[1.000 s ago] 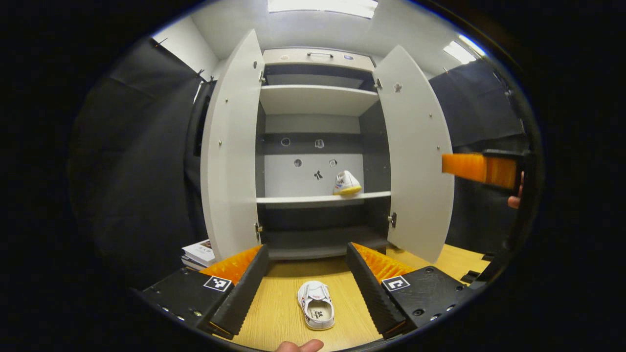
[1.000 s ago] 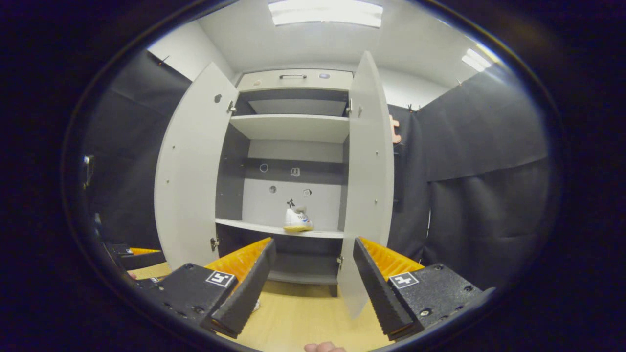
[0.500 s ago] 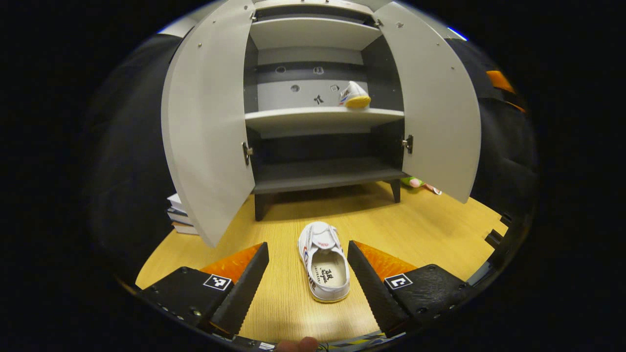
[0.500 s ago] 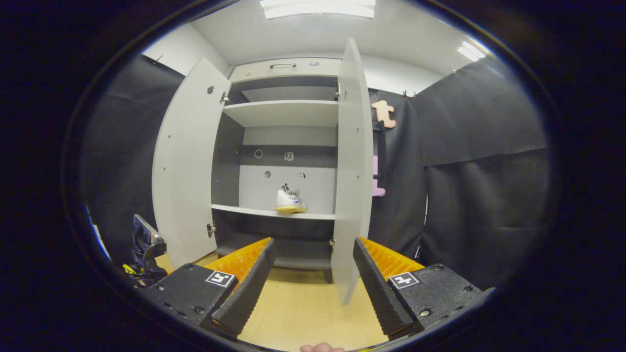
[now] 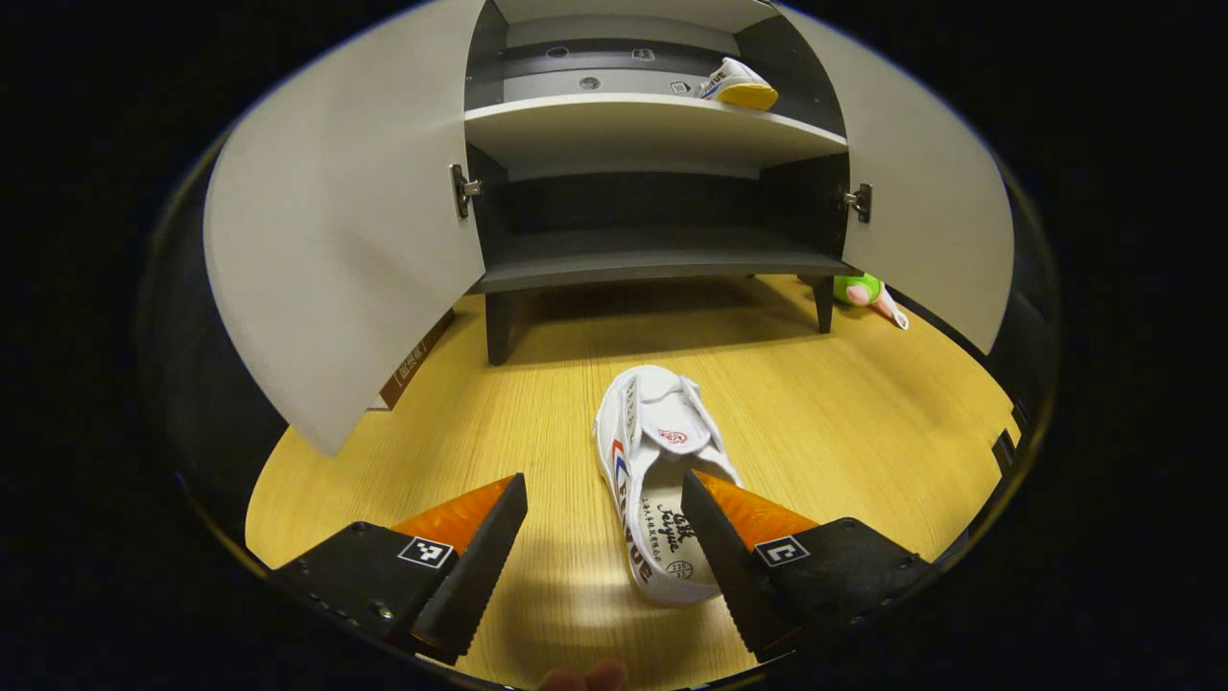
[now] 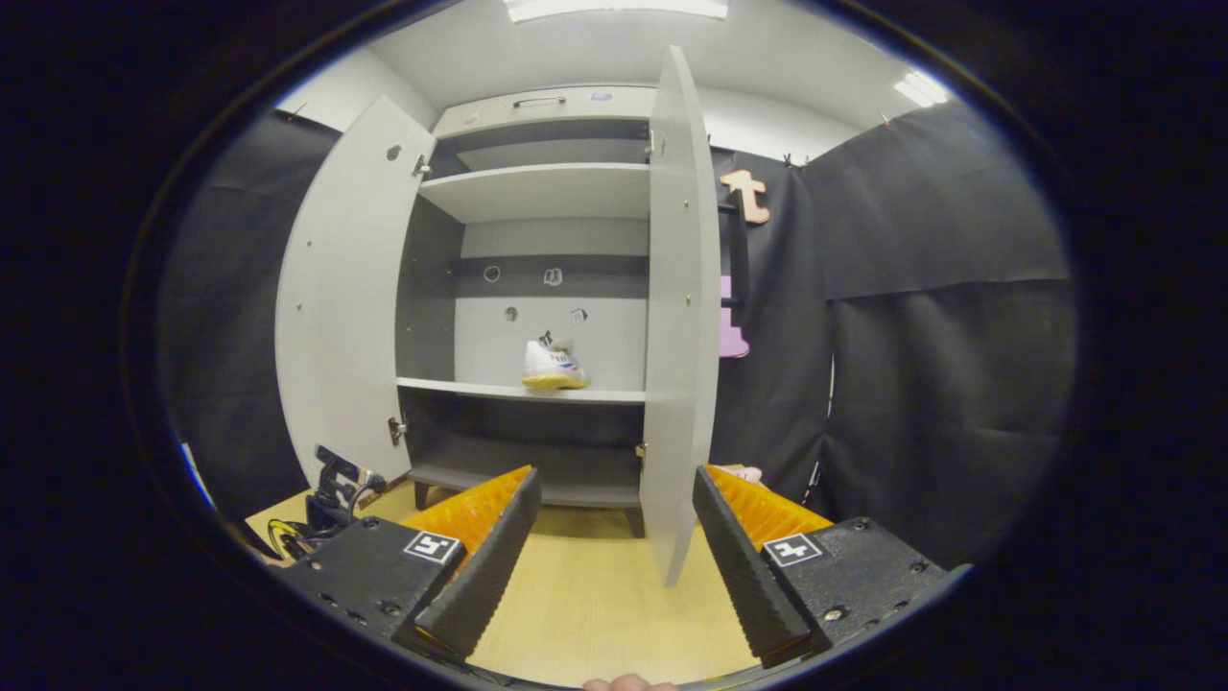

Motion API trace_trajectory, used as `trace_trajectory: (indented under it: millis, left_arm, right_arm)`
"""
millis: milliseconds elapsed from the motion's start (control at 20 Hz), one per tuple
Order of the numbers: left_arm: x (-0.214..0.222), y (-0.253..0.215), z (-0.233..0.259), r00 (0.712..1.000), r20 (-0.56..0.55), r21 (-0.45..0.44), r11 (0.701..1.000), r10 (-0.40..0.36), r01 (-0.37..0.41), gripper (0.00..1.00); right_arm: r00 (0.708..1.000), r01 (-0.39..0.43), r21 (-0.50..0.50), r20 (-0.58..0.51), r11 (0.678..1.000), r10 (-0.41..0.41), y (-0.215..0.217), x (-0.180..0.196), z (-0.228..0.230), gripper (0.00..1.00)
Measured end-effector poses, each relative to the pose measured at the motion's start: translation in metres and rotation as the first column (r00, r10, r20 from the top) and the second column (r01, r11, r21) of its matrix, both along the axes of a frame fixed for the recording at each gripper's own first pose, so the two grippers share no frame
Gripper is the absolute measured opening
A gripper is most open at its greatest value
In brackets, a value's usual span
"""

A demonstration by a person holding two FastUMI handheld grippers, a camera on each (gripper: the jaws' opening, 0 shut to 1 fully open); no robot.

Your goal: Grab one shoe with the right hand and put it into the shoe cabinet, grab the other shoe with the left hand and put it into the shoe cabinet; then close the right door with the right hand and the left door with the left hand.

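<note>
A white shoe (image 5: 662,437) lies on the wooden floor (image 5: 844,422) in front of the cabinet, toe toward it. My left gripper (image 5: 602,480) hangs open low over the shoe's heel end; its right finger covers the heel's right side and the left finger stands apart over bare floor. The other white shoe, with a yellow sole (image 5: 739,88) (image 6: 552,365), sits on the middle shelf (image 6: 518,389) toward the right. My right gripper (image 6: 614,475) is open with nothing in it, facing the right door (image 6: 676,336) almost edge-on. Both doors stand open, the left door (image 5: 336,240) swung wide.
A green and pink toy (image 5: 861,290) lies on the floor by the cabinet's right leg. A book (image 5: 413,360) pokes out from under the left door. The bottom shelf (image 5: 652,254) is bare. Black cloth walls stand to both sides.
My left gripper has tipped down and dropped toward the floor shoe, which now reaches between its fingers. The right gripper has drifted a little, bringing the right door more edge-on.
</note>
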State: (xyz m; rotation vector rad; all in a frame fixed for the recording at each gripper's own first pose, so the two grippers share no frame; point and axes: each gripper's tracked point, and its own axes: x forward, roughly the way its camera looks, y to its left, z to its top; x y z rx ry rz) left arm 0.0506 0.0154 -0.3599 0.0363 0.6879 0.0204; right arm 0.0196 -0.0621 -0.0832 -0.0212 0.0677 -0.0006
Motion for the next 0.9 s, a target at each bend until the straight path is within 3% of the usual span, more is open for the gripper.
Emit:
trace_trajectory:
  millis: [400, 500, 550, 700, 800, 850, 900]
  left_arm:
    - [0.036, 0.010, -0.027, 0.998, -0.055, -0.013, 1.000, 0.015, -0.016, 0.98]
    - [0.039, 0.004, -0.029, 0.998, -0.059, -0.038, 0.999, 0.010, -0.013, 0.92]
    - [0.041, 0.002, -0.030, 0.998, -0.057, -0.042, 0.999, 0.005, -0.008, 0.83]
    - [0.047, -0.005, -0.031, 0.999, -0.040, -0.056, 0.998, -0.001, -0.001, 0.67]
    - [0.050, -0.010, -0.035, 0.999, -0.036, -0.066, 0.998, 0.005, -0.007, 0.47]
    - [0.051, -0.009, -0.035, 0.999, -0.033, -0.063, 0.998, 0.019, -0.021, 0.31]
    - [0.052, -0.009, -0.035, 0.999, -0.030, -0.069, 0.997, 0.033, -0.035, 0.27]
  right_arm:
    - [0.999, 0.010, -0.002, -0.049, 1.000, -0.010, 0.001, 0.016, -0.019, 1.00]
    - [0.998, 0.012, -0.009, -0.061, 1.000, -0.012, 0.001, 0.020, -0.024, 1.00]
    - [0.998, 0.012, -0.009, -0.067, 1.000, -0.012, 0.001, 0.022, -0.026, 1.00]
    - [0.997, 0.005, -0.011, -0.081, 1.000, -0.006, 0.004, 0.024, -0.032, 1.00]
    - [0.996, 0.001, -0.020, -0.085, 1.000, -0.003, 0.005, 0.026, -0.034, 1.00]
    - [0.996, 0.001, -0.026, -0.086, 1.000, -0.003, 0.005, 0.027, -0.035, 1.00]
    - [0.996, 0.000, -0.031, -0.089, 1.000, -0.003, 0.005, 0.027, -0.036, 1.00]
